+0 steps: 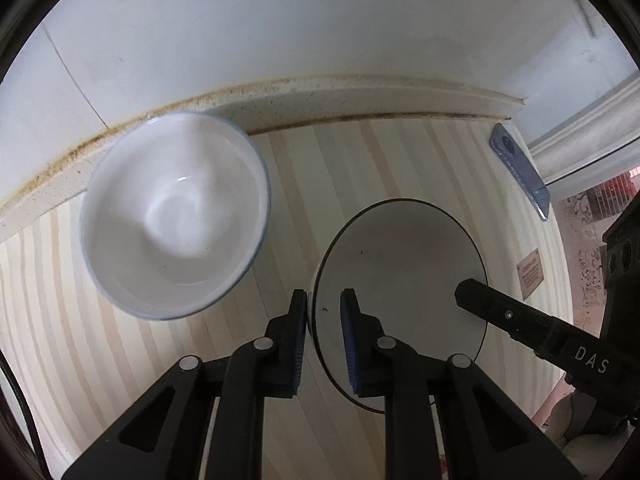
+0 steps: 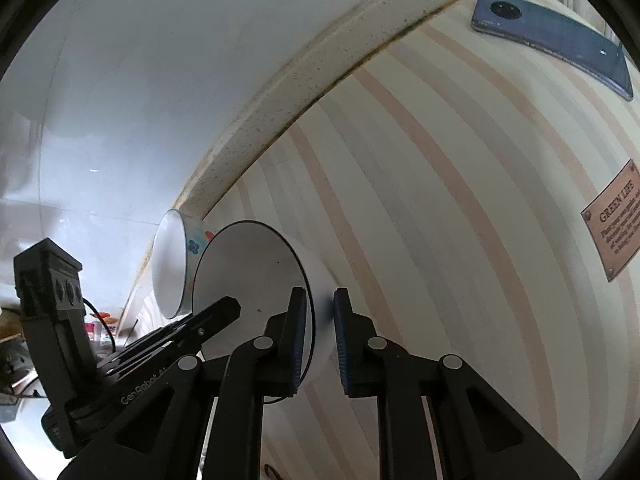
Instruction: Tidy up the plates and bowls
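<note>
A white bowl with a thin black rim (image 1: 400, 272) stands on the striped mat. My left gripper (image 1: 325, 308) is shut on its left rim, one finger outside and one inside. My right gripper (image 2: 320, 308) is shut on the same bowl (image 2: 248, 276) at the opposite rim; its inner finger (image 1: 496, 312) shows in the left wrist view. A white bowl with a blue rim (image 1: 176, 216) stands to the left near the wall; it also shows in the right wrist view (image 2: 170, 264), with a flower pattern outside.
A dark blue phone (image 1: 520, 168) lies at the mat's far right edge, also in the right wrist view (image 2: 556, 40). A brown label (image 2: 612, 220) is sewn on the mat (image 2: 440, 200). A white tiled wall (image 1: 280, 20) rises behind a stained ledge.
</note>
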### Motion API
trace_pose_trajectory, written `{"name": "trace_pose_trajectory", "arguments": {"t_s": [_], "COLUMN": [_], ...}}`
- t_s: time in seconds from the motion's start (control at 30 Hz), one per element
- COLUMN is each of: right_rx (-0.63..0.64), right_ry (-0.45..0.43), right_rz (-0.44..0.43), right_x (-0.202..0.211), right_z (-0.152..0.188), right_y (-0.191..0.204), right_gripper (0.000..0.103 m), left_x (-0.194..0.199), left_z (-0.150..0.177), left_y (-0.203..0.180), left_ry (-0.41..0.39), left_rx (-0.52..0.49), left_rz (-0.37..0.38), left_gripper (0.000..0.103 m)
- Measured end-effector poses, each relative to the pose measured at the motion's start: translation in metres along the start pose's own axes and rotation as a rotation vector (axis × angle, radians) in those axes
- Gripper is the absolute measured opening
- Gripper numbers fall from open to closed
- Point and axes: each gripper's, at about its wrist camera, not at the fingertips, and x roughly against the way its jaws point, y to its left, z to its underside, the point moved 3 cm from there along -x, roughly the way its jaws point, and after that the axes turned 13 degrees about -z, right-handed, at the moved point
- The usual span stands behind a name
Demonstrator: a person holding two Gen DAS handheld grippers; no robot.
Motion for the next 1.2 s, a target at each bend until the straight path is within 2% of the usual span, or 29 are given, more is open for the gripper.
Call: {"name": "trace_pose_trajectory", "arguments": {"t_s": [0.17,0.37,0.7,0.93,1.2], "right_rx": [0.017,0.046,0.024,0.008,-0.039], "right_ry": [-0.021,-0.030,-0.064,-0.048,0.000], "right_rz": [-0.004,0.009,0.017,0.039,0.068], "right_x": [0.023,0.057,0.114,0.137,0.131], "right_z": [0.008,0.029,0.093,0.138,0.169], "right_y": [0.010,0.020,0.019,0.009,-0.018], "right_gripper": [0.016,0.016,0.016,0.016,0.016], "left_x": [0.019,0.047,0.086,0.086,0.076], "left_z": [0.013,0.038,0.090,0.131,0.156], "left_y": [-0.003,-0.014,-0.031,-0.037,-0.051], "left_ry": [-0.003,-0.008,-0.007,0.047,0.082], "left_rx": [-0.009,-0.027,-0.088,-0.120,-0.189], "left_rz": [0.006,0.047,0.095,0.103,0.071], "left_gripper": [0.015,0.015,0.015,0.015,0.015]}}
